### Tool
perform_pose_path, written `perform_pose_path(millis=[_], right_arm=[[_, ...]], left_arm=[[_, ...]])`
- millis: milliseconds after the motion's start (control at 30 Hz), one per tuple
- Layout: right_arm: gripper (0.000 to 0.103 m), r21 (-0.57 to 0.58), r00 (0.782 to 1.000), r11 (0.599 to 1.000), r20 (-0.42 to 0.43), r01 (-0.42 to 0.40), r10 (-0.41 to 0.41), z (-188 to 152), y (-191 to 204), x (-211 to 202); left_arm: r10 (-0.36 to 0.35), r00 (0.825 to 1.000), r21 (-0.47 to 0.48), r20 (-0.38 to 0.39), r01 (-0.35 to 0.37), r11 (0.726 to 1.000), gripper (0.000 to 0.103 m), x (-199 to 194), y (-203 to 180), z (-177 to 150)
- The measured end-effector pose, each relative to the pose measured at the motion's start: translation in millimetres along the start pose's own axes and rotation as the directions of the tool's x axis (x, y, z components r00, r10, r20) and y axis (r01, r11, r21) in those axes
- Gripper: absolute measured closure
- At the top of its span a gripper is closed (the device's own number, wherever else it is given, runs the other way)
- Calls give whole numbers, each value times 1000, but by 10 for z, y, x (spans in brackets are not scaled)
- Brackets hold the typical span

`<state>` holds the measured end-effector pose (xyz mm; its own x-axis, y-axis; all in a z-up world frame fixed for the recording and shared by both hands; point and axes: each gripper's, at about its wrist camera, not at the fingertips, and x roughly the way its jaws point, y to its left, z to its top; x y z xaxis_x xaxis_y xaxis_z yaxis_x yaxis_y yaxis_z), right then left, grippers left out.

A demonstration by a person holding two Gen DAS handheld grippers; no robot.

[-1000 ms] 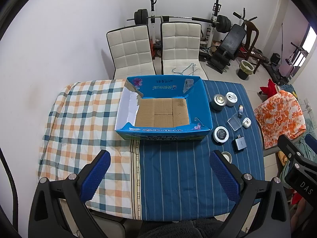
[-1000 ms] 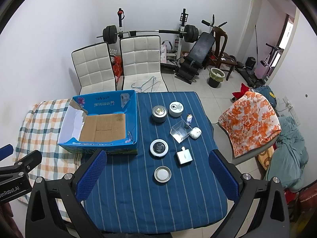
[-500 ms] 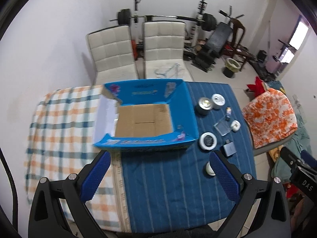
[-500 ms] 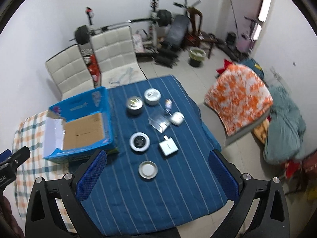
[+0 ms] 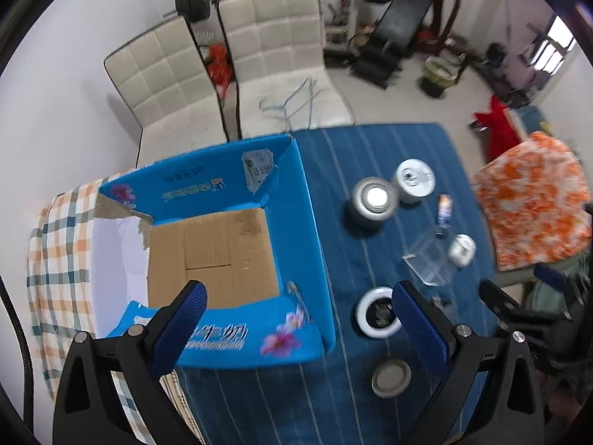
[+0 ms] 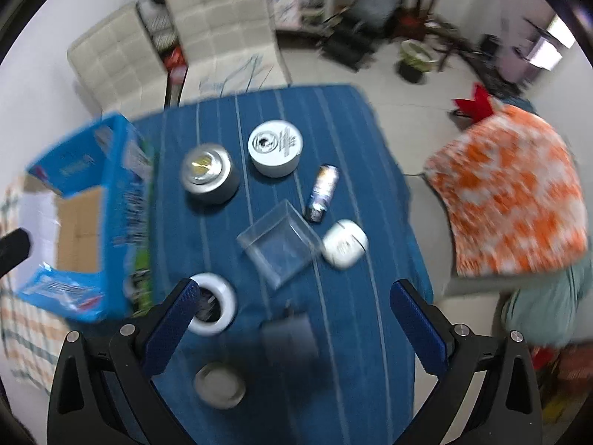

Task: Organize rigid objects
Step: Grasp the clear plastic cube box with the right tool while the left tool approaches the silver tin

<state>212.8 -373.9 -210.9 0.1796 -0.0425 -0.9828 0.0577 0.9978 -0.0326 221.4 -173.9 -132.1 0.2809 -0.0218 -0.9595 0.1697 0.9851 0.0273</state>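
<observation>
The blue box [image 5: 222,244] sits at the table's [image 5: 389,148] left edge, under the wide-spread, empty left gripper [image 5: 296,313]. Further right, the clear case [image 6: 280,248], white pod [image 6: 344,248] and tins lie beyond the right gripper [image 6: 296,311], also wide and empty.

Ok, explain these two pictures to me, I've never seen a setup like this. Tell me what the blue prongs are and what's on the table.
No robot here: a person holds a two-finger claw in each hand, with a camera on each looking forward. One picture shows the left claw, the other the right claw. Both are open and hold nothing. On the blue striped cloth sit an empty blue box, round tins, a clear plastic case, a white pod and a small tube.
</observation>
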Motion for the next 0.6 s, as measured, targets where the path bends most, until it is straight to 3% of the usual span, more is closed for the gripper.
perform_pose_path(millis=[133, 267, 333, 467, 600], right_arm=[[0, -138, 994, 990, -107, -2, -13, 282, 121, 627], [1, -198, 974, 980, -227, -26, -20, 349, 216, 1118], [26, -170, 961, 983, -277, -63, 14, 332, 200, 1264], [31, -89, 957, 992, -285, -88, 60, 351, 96, 1324], [32, 8, 962, 992, -244, -127, 126, 426, -113, 1098]], left_arm=[[38, 997, -13, -66, -39, 999, 0, 416, -106, 146], [66, 991, -27, -118, -69, 997, 0, 708, -143, 225], [71, 989, -36, -131, -76, 996, 0, 792, -140, 279], [80, 987, -19, -142, -83, 996, 0, 878, -229, 411], [67, 989, 30, -135, -64, 998, 0, 887, -408, 570]])
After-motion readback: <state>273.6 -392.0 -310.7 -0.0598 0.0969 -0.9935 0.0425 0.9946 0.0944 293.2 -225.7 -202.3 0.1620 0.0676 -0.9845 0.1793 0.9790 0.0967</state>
